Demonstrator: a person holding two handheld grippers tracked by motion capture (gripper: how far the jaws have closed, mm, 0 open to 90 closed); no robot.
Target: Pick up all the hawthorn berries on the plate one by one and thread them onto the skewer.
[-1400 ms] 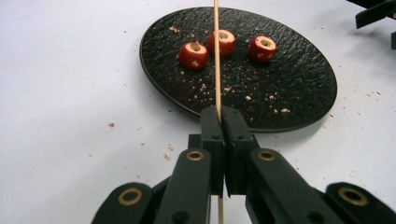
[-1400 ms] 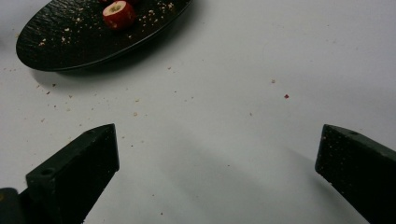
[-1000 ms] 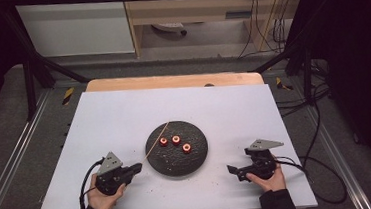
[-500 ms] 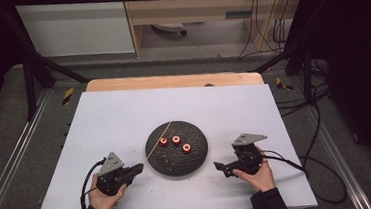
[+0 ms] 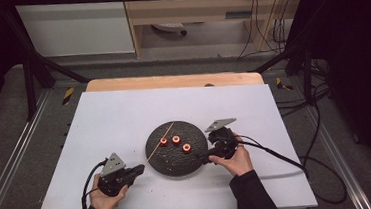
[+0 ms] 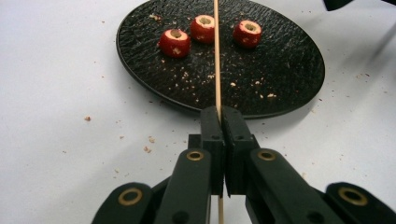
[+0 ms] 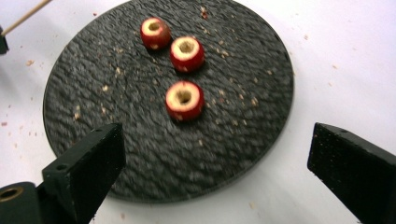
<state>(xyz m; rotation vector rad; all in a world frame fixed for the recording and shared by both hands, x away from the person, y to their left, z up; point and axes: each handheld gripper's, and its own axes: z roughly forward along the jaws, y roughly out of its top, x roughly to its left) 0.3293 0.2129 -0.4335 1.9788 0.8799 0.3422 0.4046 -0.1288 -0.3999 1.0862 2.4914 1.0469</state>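
At plate's [image 5: 170, 163] right rim: right hand-held gripper [image 7: 215, 175] has moved in, jaws apart but just been narrowing, nearest cored red fruit piece [image 7: 184, 100] ahead (ungrasped). Left hand-held gripper [image 6: 219, 116] clamps skewer [image 6: 216, 56]; threading likely next.

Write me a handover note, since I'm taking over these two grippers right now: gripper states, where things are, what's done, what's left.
Left gripper: shut on the wooden skewer, which points out over the black plate; no fruit on the stretch in view.
Right gripper: open, nothing between its jaws, which have just been closing a little; it hovers at the plate's near edge, facing the fruit.
Three cored red fruit pieces sit on the plate, apart from each other, crumbs around them.
Done: skewer gripped.
Left, as it looks: pick up the nearest piece with the right gripper and thread it on, then the other two.
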